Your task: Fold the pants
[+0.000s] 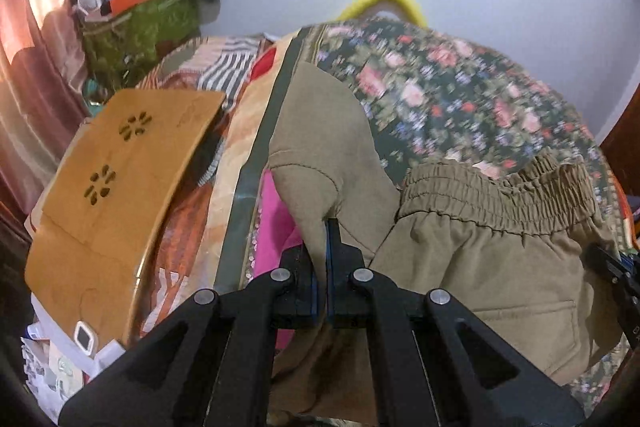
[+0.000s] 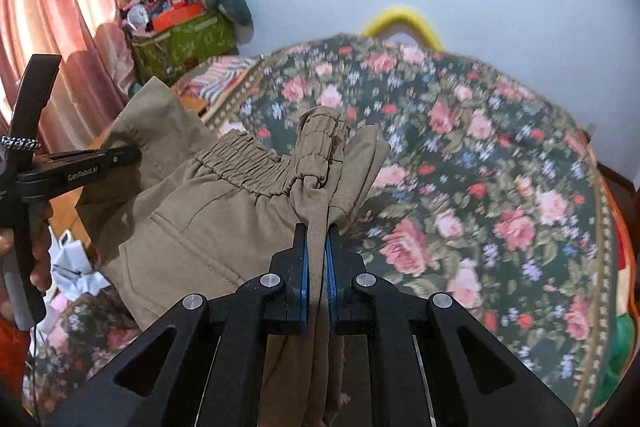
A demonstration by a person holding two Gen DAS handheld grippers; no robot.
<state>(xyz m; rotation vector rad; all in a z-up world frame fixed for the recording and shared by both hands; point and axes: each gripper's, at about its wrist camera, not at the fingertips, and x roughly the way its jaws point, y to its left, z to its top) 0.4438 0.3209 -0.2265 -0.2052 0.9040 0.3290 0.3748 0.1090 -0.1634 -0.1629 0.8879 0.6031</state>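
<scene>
Khaki pants (image 1: 492,267) with a gathered elastic waistband (image 1: 496,195) hang lifted above a floral bedspread (image 1: 460,95). My left gripper (image 1: 322,231) is shut on a hemmed end of the pants. My right gripper (image 2: 317,233) is shut on a bunched fold of the pants (image 2: 200,223) near the waistband (image 2: 244,163). The left gripper shows at the left edge of the right wrist view (image 2: 120,155). The right gripper shows at the right edge of the left wrist view (image 1: 616,267).
The floral bedspread (image 2: 480,167) covers the bed. A brown cardboard sheet (image 1: 120,171) lies to the left. A green basket of clutter (image 2: 184,39) stands by the pink curtain (image 2: 68,7). A yellow hoop (image 2: 404,19) rises behind the bed against the white wall.
</scene>
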